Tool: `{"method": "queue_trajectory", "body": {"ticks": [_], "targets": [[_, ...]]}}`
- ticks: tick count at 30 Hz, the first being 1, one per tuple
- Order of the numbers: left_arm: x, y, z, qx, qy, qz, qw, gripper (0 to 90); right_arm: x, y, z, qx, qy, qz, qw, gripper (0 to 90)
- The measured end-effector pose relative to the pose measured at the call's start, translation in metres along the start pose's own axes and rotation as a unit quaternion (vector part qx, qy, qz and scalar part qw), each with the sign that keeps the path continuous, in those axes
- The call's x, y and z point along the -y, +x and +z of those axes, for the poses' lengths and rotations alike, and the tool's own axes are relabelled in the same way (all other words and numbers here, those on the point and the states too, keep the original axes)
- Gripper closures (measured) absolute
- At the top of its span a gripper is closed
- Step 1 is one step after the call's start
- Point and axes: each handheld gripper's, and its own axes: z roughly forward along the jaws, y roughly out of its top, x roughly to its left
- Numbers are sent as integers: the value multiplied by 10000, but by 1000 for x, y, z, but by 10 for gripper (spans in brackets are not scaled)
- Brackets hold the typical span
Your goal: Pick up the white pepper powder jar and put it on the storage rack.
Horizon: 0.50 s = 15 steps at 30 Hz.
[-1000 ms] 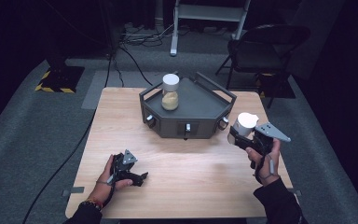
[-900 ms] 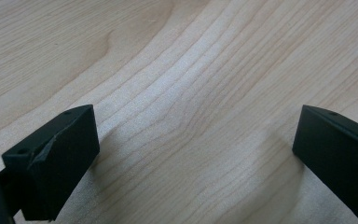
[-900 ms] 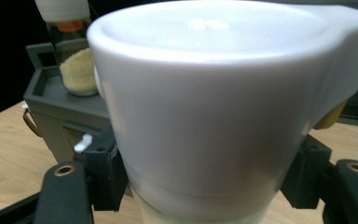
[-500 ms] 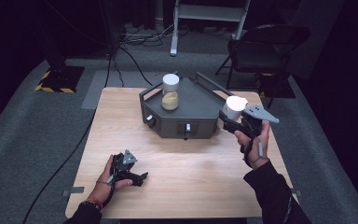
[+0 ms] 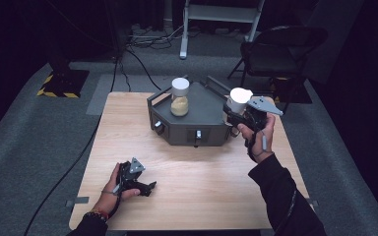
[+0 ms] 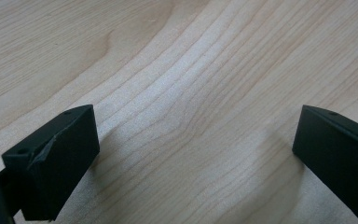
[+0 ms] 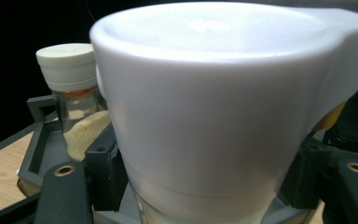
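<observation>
Now the right gripper (image 5: 237, 114) clamps a white-capped container (image 5: 238, 100), its flip lid broad and glossy, at 3 o'clock of the grey tray (image 5: 204, 129). Its own view shows granules in the jar (image 7: 77, 100) behind. Earlier it hovered further right. The left gripper (image 6: 191, 154) rests wide apart, empty, on the wooden table (image 6: 177, 70).

Nothing here can be read. The white cap (image 7: 242, 93) is plain, and so is the jar (image 5: 179, 97) with its pale lid. The dark tray (image 5: 187, 128) shows no lettering or numbers, and the tabletop (image 5: 197, 182) is bare wood grain. The yellow-and-black striped edge (image 5: 54, 92) on the floor is a warning pattern without words.
</observation>
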Motion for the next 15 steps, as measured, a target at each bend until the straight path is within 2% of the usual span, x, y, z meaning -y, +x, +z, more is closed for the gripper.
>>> {"method": "queue_trajectory", "body": {"ticks": [3, 11, 15], "targets": [[0, 0, 0, 1, -1, -1, 10000, 0, -2, 1, 13, 44, -15, -8, 10000, 300], [0, 0, 0, -2, -1, -1, 10000, 0, -8, 3, 31, 101, 57, 85, 9999, 300], [0, 0, 0, -3, 1, 3, 10000, 0, -12, 7, 39, 124, 99, 14, 9999, 300]]}}
